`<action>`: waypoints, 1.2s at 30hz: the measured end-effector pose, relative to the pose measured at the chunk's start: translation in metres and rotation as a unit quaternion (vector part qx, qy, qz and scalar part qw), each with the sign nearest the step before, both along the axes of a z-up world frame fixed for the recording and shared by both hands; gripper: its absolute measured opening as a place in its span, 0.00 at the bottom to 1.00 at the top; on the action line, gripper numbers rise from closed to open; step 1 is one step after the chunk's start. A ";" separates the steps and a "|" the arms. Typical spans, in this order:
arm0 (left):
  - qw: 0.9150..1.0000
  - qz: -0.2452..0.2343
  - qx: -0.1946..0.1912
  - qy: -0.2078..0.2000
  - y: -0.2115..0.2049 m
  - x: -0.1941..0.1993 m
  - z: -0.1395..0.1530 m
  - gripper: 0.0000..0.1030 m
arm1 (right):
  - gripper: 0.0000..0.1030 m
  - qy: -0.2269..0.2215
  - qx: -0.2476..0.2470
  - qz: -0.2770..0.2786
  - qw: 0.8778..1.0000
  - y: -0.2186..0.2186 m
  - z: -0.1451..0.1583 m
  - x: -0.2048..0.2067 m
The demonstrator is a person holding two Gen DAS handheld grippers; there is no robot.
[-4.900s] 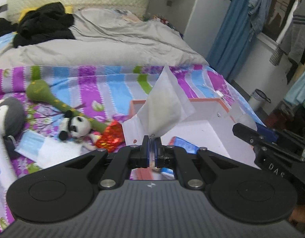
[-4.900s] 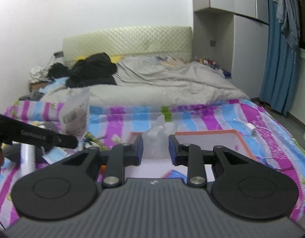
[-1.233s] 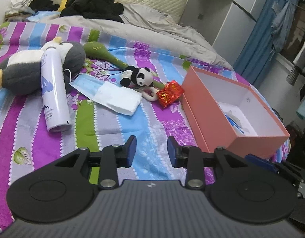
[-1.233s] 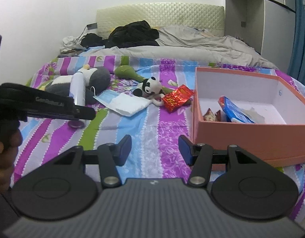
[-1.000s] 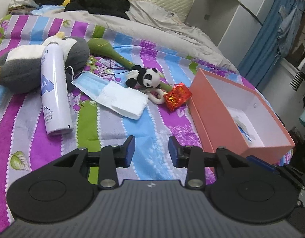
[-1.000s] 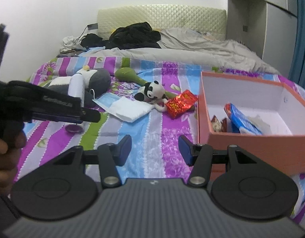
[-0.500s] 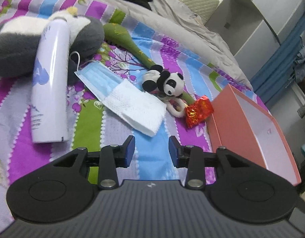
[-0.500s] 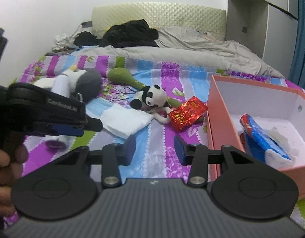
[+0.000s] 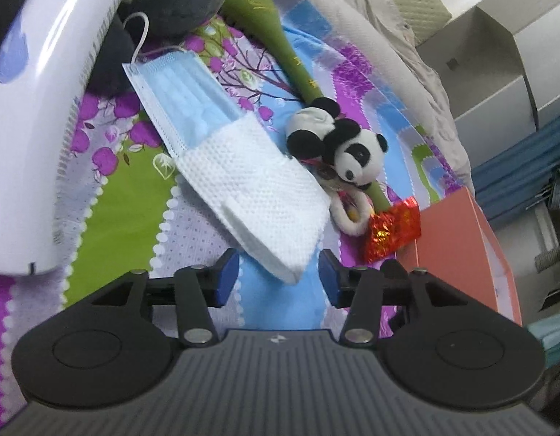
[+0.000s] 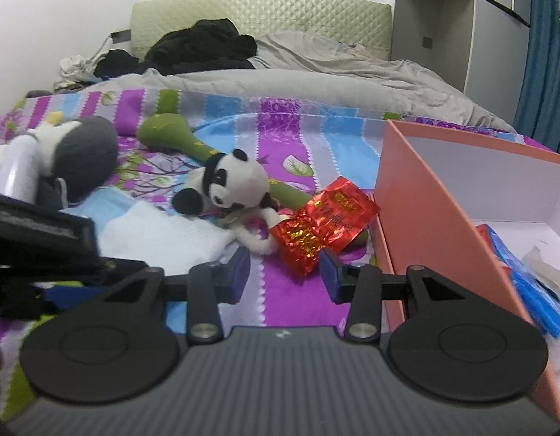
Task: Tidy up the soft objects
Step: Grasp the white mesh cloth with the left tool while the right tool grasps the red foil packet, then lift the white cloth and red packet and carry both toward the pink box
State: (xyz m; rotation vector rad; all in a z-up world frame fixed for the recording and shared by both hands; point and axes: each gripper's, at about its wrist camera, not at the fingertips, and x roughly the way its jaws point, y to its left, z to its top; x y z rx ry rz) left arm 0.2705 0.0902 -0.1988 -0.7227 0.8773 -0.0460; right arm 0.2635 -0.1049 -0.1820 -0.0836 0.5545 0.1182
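Left gripper [image 9: 279, 272] is low over the striped bedspread [image 9: 127, 189], jaws apart and just widened, pads pressing on nothing. The near corner of the white cloth [image 9: 254, 189] sits right between the blue pads, not pinched. A blue mask [image 9: 182, 105] lies half under the cloth's far end. The panda [image 9: 338, 149] is just past the cloth, on the green plush [image 9: 276, 32].

Right gripper [image 10: 283, 270] is also apart, narrower than a second ago, empty. The red foil packet [image 10: 323, 225] lies just ahead, its near corner dipping between the fingertips, touching neither. The orange box [image 10: 436, 210] stands just right of it, a blue packet [image 10: 527, 276] inside.

The white bottle [image 9: 36, 138] is cut off at the frame edge; the grey plush [image 9: 178, 0] too. The left tool, seen from the right camera, is blurred.
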 end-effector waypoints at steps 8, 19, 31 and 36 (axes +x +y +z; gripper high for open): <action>1.000 0.003 -0.029 -0.003 0.002 0.022 -0.016 0.53 | 0.48 0.011 -0.018 -0.021 1.000 -0.002 -0.021 0.036; 0.999 0.020 -0.033 -0.002 0.005 0.031 -0.026 0.09 | 0.60 0.025 0.018 -0.049 0.998 -0.003 -0.032 0.067; 0.999 0.003 -0.023 -0.025 0.003 0.013 -0.006 0.05 | 0.33 0.022 0.013 -0.038 0.999 -0.002 -0.017 0.055; 0.999 -0.008 -0.014 -0.034 0.001 -0.006 0.011 0.05 | 0.33 0.020 0.013 -0.025 0.999 -0.004 -0.002 0.035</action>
